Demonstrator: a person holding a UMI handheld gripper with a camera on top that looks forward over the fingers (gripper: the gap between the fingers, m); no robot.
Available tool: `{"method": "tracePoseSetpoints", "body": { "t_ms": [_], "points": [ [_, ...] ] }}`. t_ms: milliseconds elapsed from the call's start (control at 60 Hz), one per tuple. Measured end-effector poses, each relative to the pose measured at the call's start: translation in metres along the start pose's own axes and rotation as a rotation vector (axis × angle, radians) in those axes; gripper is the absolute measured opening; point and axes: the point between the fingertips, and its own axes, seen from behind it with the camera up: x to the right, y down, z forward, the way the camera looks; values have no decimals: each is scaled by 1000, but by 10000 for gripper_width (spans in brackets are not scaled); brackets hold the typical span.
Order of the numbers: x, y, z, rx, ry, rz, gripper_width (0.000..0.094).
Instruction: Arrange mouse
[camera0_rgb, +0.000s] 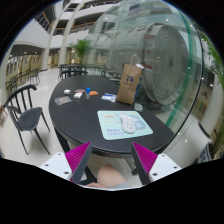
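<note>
The gripper (112, 158) hovers above the near edge of a round dark desk (80, 120), its two fingers spread well apart with nothing between them; the magenta pads (77, 157) face each other across a wide gap. Beyond the fingers, close to the desk's near edge, a pale mouse pad (124, 124) lies flat, and a light-coloured mouse (128, 124) rests on it, roughly at its middle, apart from both fingers. Farther back, toward the far edge of the desk, a brown paper bag (129, 84) stands upright. To its left, several small items (86, 94) are scattered along the far side of the desk; they are too small to identify, though one shows blue and another orange. A black chair (25, 112) stands on the floor beside the desk's left edge, and more chairs and a table (70, 71) sit in the background near a potted plant (82, 50).
</note>
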Motion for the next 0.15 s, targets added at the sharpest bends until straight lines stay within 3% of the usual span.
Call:
{"method": "tracePoseSetpoints", "body": {
  "t_ms": [150],
  "points": [
    [0, 5, 7, -19, -1, -3, 827]
  ]
}}
